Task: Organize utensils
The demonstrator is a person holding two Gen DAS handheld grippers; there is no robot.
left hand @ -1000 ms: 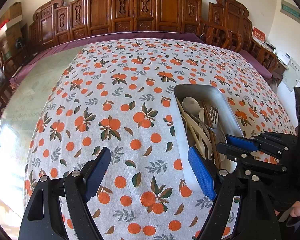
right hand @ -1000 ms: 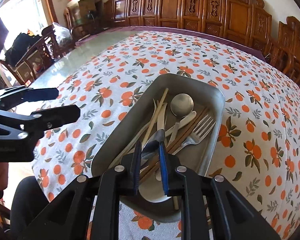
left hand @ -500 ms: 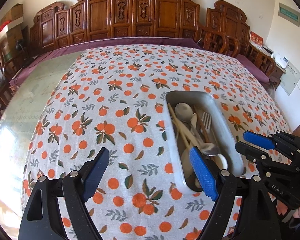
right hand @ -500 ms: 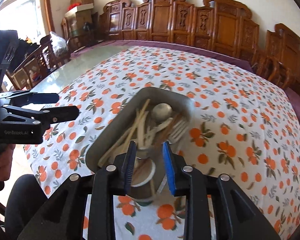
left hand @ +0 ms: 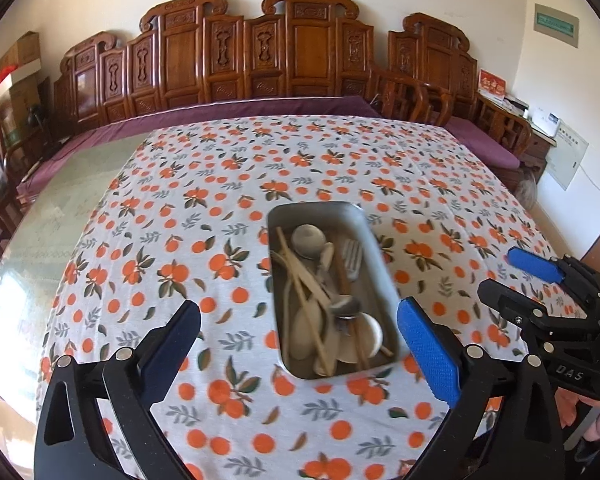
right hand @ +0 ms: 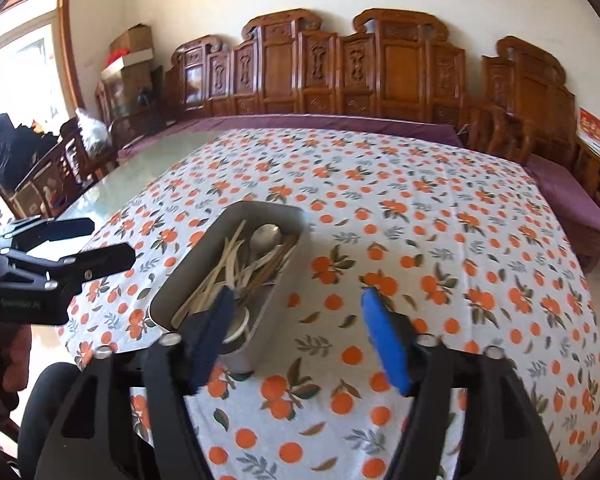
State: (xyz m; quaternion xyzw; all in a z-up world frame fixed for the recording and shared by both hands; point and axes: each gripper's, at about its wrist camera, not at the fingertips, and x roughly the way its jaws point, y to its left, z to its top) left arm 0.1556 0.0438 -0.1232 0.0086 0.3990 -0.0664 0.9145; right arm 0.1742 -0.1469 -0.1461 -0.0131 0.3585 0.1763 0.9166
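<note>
A grey metal tray (left hand: 376, 248) sits on the orange-print tablecloth near the table's front edge; it also shows in the right wrist view (right hand: 180, 280). It holds a pile of utensils (left hand: 324, 292): spoons, a fork, chopsticks and white ceramic spoons. My left gripper (left hand: 300, 332) is open and empty, raised above and in front of the tray. My right gripper (right hand: 296, 320) is open and empty, raised to the right of the tray; it also shows in the left wrist view (left hand: 516, 276).
The tablecloth (left hand: 220, 208) covers most of a glass-topped table (left hand: 60, 184). Carved wooden chairs (left hand: 260, 60) line the far side. A purple bench cushion (right hand: 560, 184) lies at the right. Stacked boxes (right hand: 128, 56) stand at the back left.
My right gripper opened, let go of the metal spoon into the tray, and pulled up and back. My left gripper also rose and drew back, so the tray looks smaller and more central.
</note>
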